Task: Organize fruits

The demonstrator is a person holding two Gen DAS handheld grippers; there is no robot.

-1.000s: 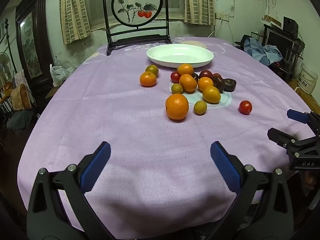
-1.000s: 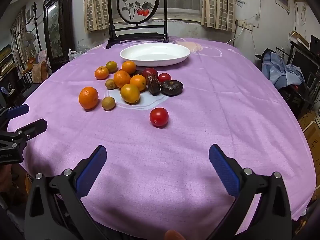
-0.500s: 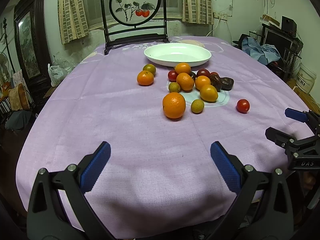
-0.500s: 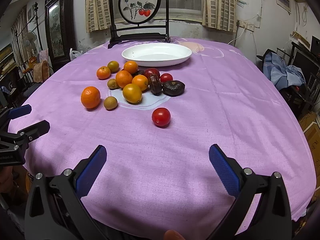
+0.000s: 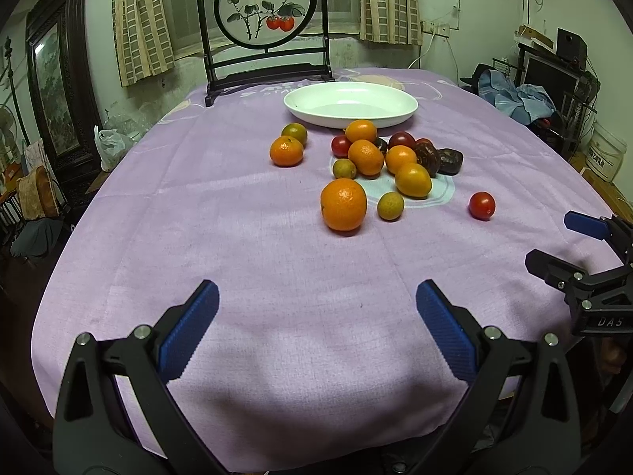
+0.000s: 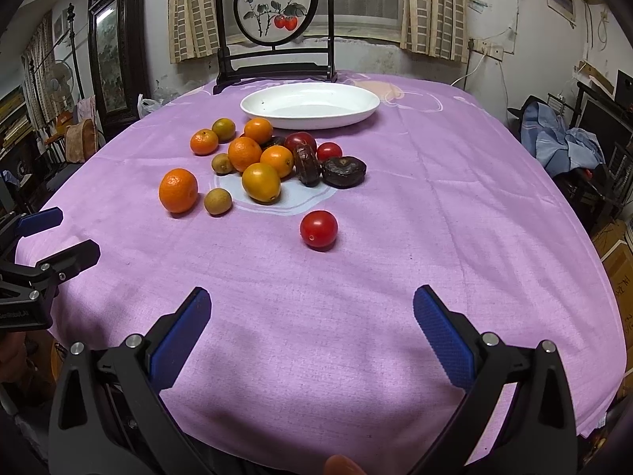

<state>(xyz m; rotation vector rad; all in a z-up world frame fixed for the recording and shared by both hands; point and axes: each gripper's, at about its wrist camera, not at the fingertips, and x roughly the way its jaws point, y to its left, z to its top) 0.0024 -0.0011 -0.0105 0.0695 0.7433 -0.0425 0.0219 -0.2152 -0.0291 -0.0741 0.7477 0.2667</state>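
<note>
A pile of oranges, small green-brown fruits, red tomatoes and dark fruits lies mid-table in front of an empty white plate [image 5: 350, 103], which also shows in the right wrist view [image 6: 310, 104]. A large orange [image 5: 343, 204] sits nearest my left gripper [image 5: 316, 318], which is open and empty over the near table edge. A lone red tomato [image 6: 319, 229] lies ahead of my right gripper [image 6: 310, 322], also open and empty. Each gripper shows in the other's view, the right one [image 5: 561, 237] at the right edge, the left one [image 6: 59, 233] at the left edge.
A purple cloth [image 5: 237, 237] covers the table. A framed round painting on a dark stand [image 5: 267, 19] stands behind the plate. Furniture and clothes crowd the room at the right [image 5: 514, 95] and left [image 5: 39, 198].
Both grippers have edged forward a little toward the fruit, and both views have shifted slightly. The jaws stay open. No fruit has moved.
</note>
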